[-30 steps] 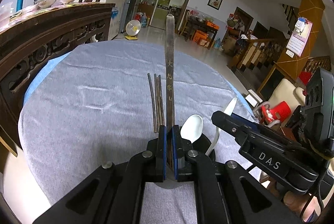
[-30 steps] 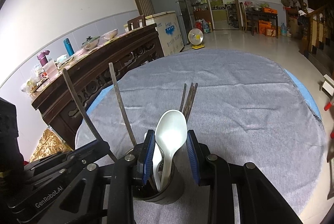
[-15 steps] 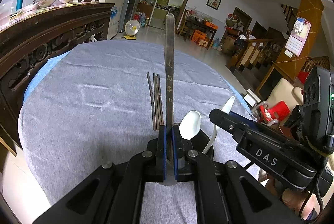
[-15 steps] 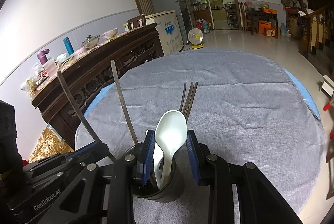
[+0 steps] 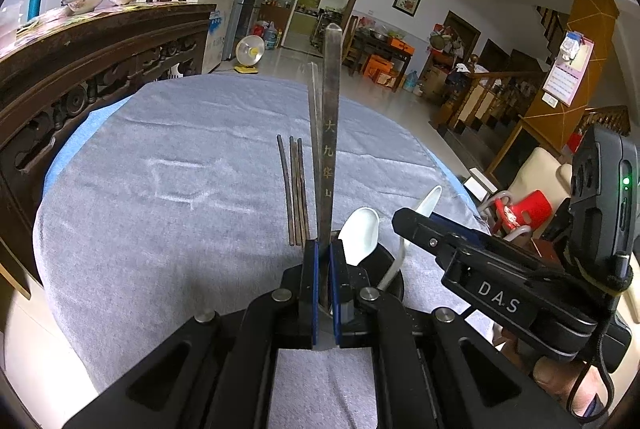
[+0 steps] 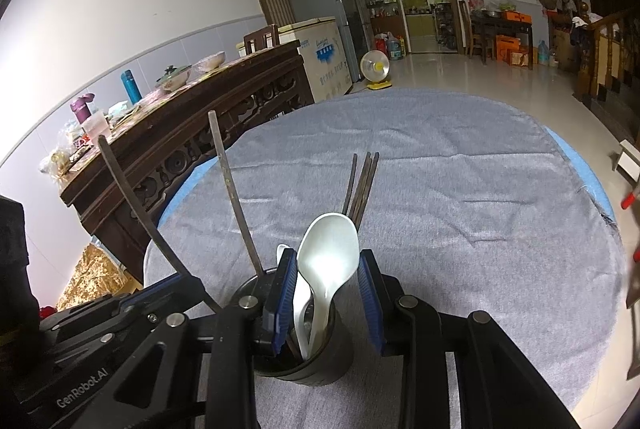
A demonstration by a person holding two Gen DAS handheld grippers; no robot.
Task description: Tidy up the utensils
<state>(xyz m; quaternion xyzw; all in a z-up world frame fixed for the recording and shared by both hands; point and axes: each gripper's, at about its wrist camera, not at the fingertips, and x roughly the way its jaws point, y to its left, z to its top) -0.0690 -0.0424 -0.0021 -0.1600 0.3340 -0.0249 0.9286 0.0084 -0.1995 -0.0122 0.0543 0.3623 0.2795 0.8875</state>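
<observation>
Left wrist: three chopsticks, two spoons.

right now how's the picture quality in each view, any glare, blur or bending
Left wrist view: sharp, with fisheye bending at the edges; the chopstick close to the lens looms large. Right wrist view: glare on the white spoon bowl, the left wall washed out, dark corners.

I read the table cloth as grey, matt, coarse-woven fabric; the spoon as glossy white plastic or ceramic, I cannot tell which; the chopsticks as dark, dull wood; the holder as smooth black with slight sheen; the sideboard as carved, varnished wood.
</observation>
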